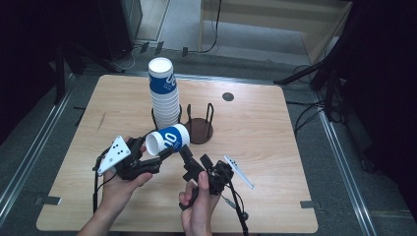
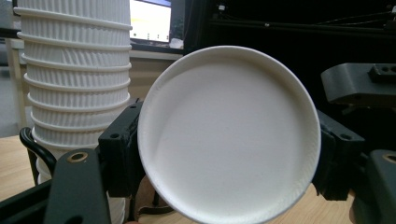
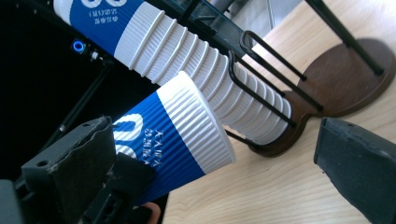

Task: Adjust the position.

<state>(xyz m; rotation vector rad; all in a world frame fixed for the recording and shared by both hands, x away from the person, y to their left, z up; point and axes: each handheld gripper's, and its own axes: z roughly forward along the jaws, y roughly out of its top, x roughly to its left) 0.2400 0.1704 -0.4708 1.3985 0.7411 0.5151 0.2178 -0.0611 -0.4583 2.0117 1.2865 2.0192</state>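
Observation:
A blue-and-white ribbed paper cup (image 1: 168, 140) lies on its side above the table, mouth pointing left. My left gripper (image 1: 152, 153) is shut on it near the rim. In the left gripper view the cup's white round mouth (image 2: 229, 130) sits between the two black jaws of the left gripper (image 2: 229, 161). My right gripper (image 1: 193, 156) is just right of the cup, open, with its jaws wide apart; in its own view the right gripper (image 3: 215, 161) has the cup (image 3: 182, 135) near its left jaw. A tall stack of cups (image 1: 164, 93) (image 2: 74, 70) (image 3: 187, 51) stands in a black wire holder.
The holder's second dark brown round base (image 1: 199, 130) (image 3: 345, 79) stands bare to the right of the stack. A small dark disc (image 1: 227, 96) is set in the wooden table (image 1: 255, 142) toward the back. Cables and stands lie on the floor around the table.

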